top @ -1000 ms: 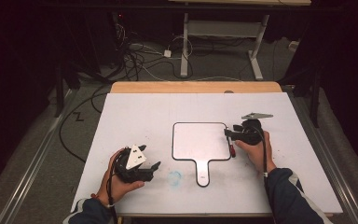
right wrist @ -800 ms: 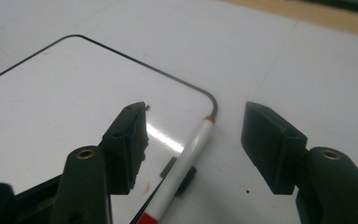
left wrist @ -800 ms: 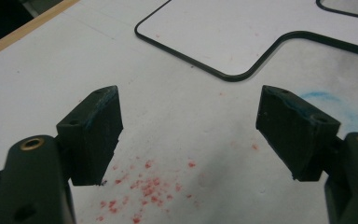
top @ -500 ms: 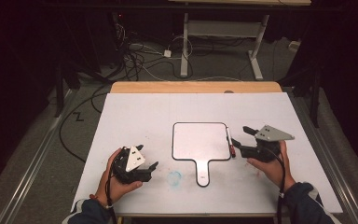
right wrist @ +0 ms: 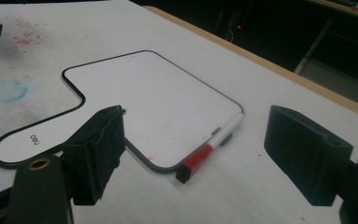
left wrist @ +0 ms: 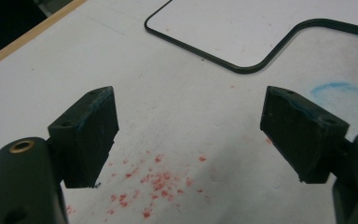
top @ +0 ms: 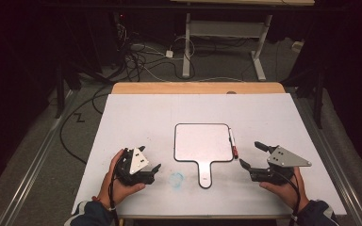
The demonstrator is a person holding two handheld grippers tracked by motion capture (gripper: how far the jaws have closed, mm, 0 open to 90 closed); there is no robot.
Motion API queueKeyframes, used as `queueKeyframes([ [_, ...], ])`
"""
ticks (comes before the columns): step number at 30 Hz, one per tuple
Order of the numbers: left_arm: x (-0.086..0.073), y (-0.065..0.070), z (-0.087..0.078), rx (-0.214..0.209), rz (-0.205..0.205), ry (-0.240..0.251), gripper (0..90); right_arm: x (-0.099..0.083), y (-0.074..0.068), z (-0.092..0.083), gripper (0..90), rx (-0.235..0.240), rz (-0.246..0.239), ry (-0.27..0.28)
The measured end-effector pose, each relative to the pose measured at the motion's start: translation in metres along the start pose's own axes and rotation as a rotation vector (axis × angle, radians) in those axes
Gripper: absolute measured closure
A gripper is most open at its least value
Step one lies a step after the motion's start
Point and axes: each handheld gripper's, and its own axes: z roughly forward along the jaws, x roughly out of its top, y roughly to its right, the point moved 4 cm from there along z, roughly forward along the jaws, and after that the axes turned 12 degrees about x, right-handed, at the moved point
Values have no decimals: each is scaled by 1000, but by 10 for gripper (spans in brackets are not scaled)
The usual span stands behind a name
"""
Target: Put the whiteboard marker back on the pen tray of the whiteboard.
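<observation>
While the marker (top: pixel 233 144) lies lengthwise along the right edge of the paddle-shaped whiteboard (top: pixel 202 141) at mid-table, it is faced by the nearer right gripper (top: pixel 251 155), whose empty jaws have just been opening and stand spread.

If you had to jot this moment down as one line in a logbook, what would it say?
left gripper: open, empty | right gripper: jaws just opened, empty | marker: lying beside whiteboard | table: red specks, blue smudge

White table (top: pixel 136 113): paddle whiteboard (top: pixel 202 142), marker (top: pixel 233 143).
</observation>
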Motion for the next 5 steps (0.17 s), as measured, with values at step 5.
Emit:
queueKeyframes([
  [5,1,0,1,0,-3,2,180,1,-1,-1,217,0,-5,5],
])
